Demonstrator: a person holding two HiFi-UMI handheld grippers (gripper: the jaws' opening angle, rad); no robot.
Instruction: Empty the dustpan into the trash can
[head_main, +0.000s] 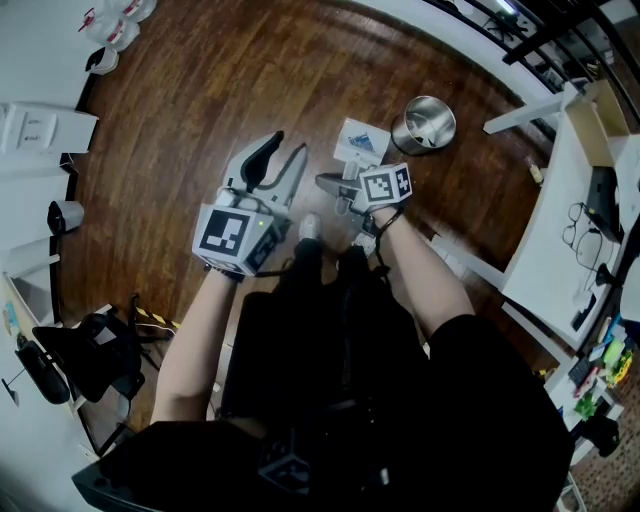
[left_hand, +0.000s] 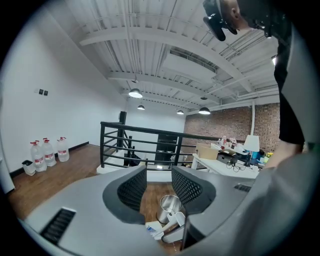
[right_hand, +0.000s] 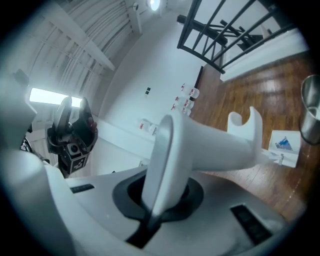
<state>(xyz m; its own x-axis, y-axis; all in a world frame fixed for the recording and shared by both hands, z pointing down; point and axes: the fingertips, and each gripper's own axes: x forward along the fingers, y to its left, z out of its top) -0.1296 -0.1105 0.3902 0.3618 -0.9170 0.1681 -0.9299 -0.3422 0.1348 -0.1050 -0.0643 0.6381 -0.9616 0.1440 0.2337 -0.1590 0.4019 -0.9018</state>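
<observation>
Right gripper (head_main: 340, 188): my jaws are clamped on the white handle (right_hand: 200, 145) of the dustpan (head_main: 360, 143), with the grip end sticking up between them.
Left gripper (head_main: 278, 160): my jaws stand partly apart with nothing between them, off to the left of the dustpan.
Dustpan: its pan end lies far from me over the wooden floor (head_main: 220, 90), just left of the trash can (head_main: 425, 125). I cannot tell whether it rests on the boards or is already raised.
Trash can: upright and open-topped, near the pan but apart from it.
Done: I have hold of the handle.
Left: lifting, carrying over the rim, and tipping out. Nothing looks emptied yet.
</observation>
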